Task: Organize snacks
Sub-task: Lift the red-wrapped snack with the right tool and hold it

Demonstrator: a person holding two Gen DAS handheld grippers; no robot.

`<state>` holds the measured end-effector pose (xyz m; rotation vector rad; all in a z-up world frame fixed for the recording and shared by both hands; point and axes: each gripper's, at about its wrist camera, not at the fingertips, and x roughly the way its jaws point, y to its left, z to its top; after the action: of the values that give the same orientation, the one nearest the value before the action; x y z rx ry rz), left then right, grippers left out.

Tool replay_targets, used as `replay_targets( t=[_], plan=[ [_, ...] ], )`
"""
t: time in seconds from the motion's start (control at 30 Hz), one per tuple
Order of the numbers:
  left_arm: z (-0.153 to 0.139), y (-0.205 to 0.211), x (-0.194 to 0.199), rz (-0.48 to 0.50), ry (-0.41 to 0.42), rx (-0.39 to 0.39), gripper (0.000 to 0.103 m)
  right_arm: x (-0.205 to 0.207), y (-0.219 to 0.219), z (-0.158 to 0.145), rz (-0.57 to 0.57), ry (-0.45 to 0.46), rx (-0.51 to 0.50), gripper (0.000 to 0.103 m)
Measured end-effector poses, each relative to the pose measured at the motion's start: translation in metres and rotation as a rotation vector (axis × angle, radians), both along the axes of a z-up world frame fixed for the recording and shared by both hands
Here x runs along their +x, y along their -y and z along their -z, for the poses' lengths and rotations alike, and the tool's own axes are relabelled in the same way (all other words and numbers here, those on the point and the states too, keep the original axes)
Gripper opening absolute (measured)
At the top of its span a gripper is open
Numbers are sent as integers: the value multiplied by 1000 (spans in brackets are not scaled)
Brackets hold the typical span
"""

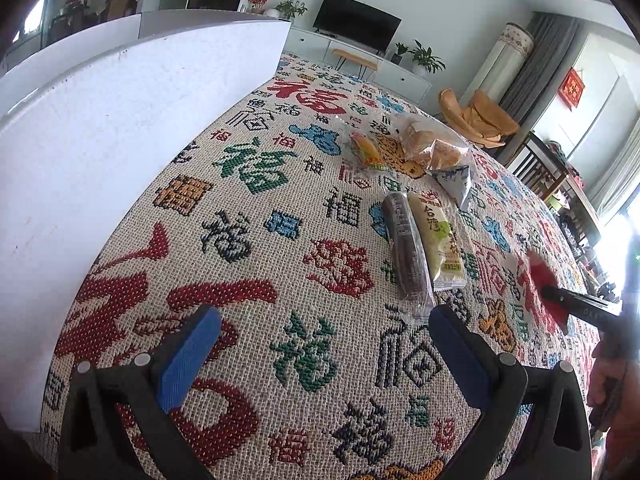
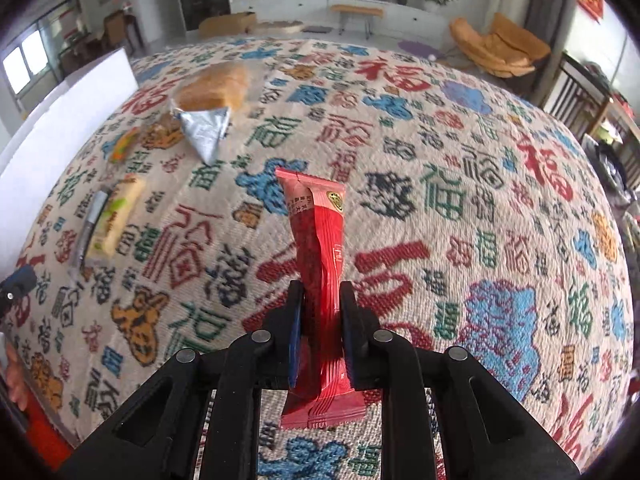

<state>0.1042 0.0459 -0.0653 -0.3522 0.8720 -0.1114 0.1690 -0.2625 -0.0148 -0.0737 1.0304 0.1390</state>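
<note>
Light: bright daylight, even | Source: windows [image 2: 22, 62] at far left, blown-out glare | Shadows: soft, faint | Blur: bread packet [image 2: 214, 86] smeared in right wrist view | Distortion: strong fisheye bulge, dark vignette at corners

Coarse woven cloth [image 2: 460, 152] over the surface, glossy crinkled red plastic wrapper [image 2: 318, 264], shiny silver foil packet [image 2: 206, 130], clear film round bread [image 2: 216, 86], matt black plastic gripper [image 2: 320, 320], ribbed blue pads [image 1: 188, 356]

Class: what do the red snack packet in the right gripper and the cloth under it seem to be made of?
Red snack packet: apparently thin glossy plastic film, judging by its creases, sheen and crimped, zigzag-cut ends. Cloth: seemingly coarse woven textile, matte; its characters are built from visible stitch-like dots.
</note>
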Motion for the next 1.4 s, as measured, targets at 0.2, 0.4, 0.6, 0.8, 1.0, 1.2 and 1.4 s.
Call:
replay_targets(
  t=[0.2,0.4,0.6,0.8,1.0,1.2,1.4],
  plan=[
    [1,-1,1,-4,0,-6,103,-9,11,20,40,41,17,62],
    [2,0,2,0,-3,-3,103,-20,11,26,37,118,28,71],
    [3,1,3,-2,-3,-8,103,-21,11,27,37,126,26,76],
    [2,0,3,-1,-3,-8,103,-21,10,27,35,126,24,77],
    [2,0,3,-1,-2,-8,103,-21,10,27,35,126,24,77],
    [2,0,3,-1,-3,-8,103,-21,10,27,35,126,24,77],
    [2,0,3,-1,-3,-8,103,-21,10,27,35,126,24,77]
  ],
)
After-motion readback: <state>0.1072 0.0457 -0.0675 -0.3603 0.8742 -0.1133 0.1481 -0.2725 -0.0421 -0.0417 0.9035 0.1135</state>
